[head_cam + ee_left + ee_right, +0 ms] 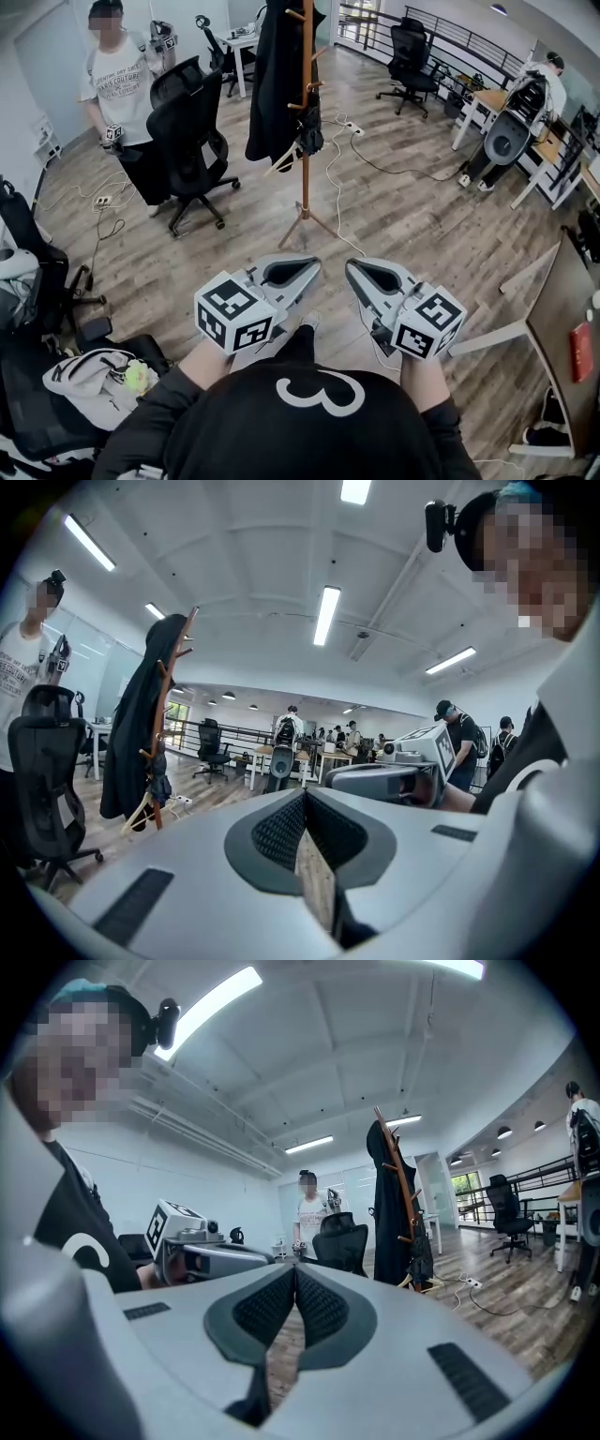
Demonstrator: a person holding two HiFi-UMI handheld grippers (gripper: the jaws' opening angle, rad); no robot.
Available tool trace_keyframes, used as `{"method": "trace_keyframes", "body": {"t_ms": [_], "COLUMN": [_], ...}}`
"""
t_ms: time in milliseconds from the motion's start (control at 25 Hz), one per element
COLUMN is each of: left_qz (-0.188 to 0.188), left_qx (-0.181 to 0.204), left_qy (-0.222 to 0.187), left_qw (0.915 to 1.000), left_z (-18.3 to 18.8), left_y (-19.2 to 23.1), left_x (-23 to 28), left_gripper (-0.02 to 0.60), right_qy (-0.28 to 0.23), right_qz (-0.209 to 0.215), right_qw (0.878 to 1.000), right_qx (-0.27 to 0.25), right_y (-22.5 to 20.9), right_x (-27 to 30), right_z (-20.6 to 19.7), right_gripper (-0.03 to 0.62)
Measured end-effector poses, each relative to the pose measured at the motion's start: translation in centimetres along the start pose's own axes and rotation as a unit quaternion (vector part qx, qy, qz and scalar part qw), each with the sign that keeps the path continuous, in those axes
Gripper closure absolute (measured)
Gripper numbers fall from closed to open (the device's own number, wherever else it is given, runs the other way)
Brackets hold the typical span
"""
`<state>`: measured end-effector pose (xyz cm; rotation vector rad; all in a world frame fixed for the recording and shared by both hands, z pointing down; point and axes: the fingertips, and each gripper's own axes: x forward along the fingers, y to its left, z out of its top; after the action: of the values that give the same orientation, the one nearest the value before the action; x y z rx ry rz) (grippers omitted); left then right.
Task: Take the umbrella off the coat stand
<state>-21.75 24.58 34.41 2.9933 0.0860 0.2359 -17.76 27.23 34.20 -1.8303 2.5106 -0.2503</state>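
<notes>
Umbrella (310, 138), a folded dark bundle, hangs from a peg on the coat stand (306, 183), just right of the black coat (274, 84) (a hanger (281, 161) dangles beside it). Left gripper (311, 265) is clenched on nothing, well short of the stand. Right gripper (354, 267) sits just beside it, also clenched and empty.

Low in the centre of the head view, the left forearm (204, 362) and right forearm (421, 372) reach forward side by side. The left gripper (302, 272) and right gripper (362, 272) are held roughly level, tips angled toward each other. Both have their jaws closed on nothing.
</notes>
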Motion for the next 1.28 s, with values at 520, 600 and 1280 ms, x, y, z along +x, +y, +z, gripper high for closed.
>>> {"method": "trace_keyframes", "body": {"t_ms": [520,600,1280], "left_qz": [0.004,0.003,0.010], "left_qx": [-0.010,-0.014,-0.080], "left_qy": [0.014,0.016,0.050], "left_qw": [0.9998,0.9998,0.9955], "left_z": [1.6,2.3,1.7], "left_y": [12.8,15.8,38.8], "left_x": [6.4,8.1,21.1], "left_gripper": [0.566,0.566,0.566], "right_qy": [0.010,0.014,0.066], "right_qz": [0.004,0.002,-0.012], "right_qw": [0.999,0.999,0.993], "right_qx": [0.036,0.043,0.099], "right_y": [-10.8,-13.4,-33.7], "right_x": [9.3,11.4,26.9], "right_z": [0.8,1.1,-1.3], "right_gripper": [0.566,0.566,0.566]}}
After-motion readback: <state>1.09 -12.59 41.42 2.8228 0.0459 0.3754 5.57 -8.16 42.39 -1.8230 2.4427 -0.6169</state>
